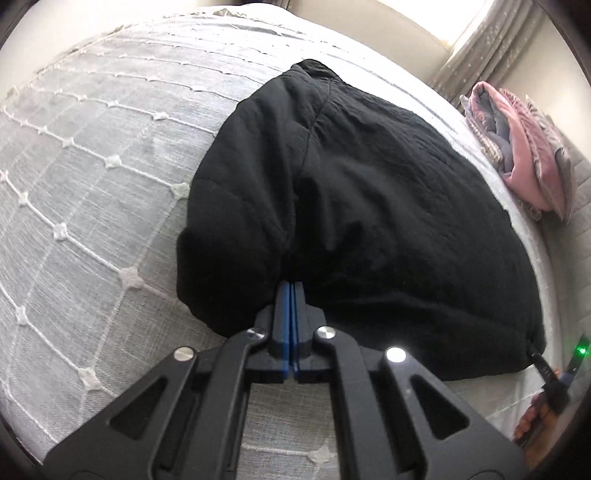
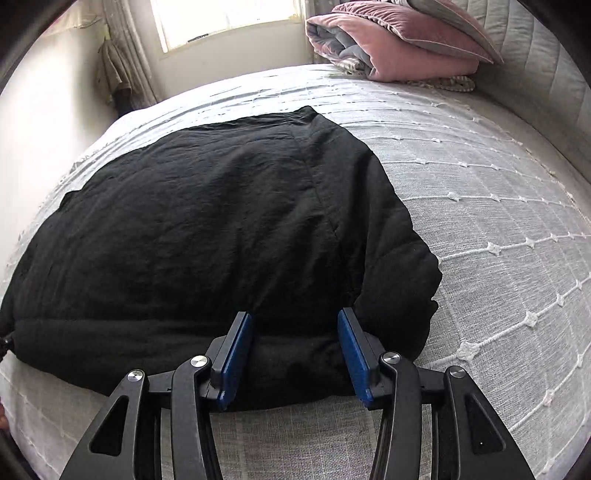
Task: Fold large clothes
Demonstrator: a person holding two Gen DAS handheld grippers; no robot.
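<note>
At the near edge of the bed (image 2: 498,229), the black padded jacket (image 2: 207,229) lies flat on the white stitched bedspread (image 1: 85,155), hem toward the person, collar end toward the far side. It looks partly folded already: a long panel, probably a sleeve or side flap, is turned in along one side and makes a raised ridge down the length.

Left gripper (image 1: 291,291): jaws clenched, blue pads pressed together with no gap visible, tips right at the hem where the turned-in panel meets the body. Likely pinching a thin layer of fabric there, but the black cloth hides the tips, so I can't confirm cloth is between them.

Right gripper (image 2: 295,317): jaws released, spread wide, straddling the thick rolled hem near the jacket's corner, cloth between the pads but not squeezed. My read is it's set up to bite that bulky edge, hence the wide opening.

Both sit on the same near hem, apart from each other, which suits lifting it and carrying it toward the collar for a crosswise fold. Risk: padded fabric is slippery and thick, so a shallow bite may drop layers.

A drawcord toggle (image 1: 535,360) hangs at the hem's other corner.

Far side: folded pink quilt (image 2: 399,48) stacked against the headboard (image 2: 532,62), well clear of the jacket. Window (image 2: 225,22) beyond the far edge.
</note>
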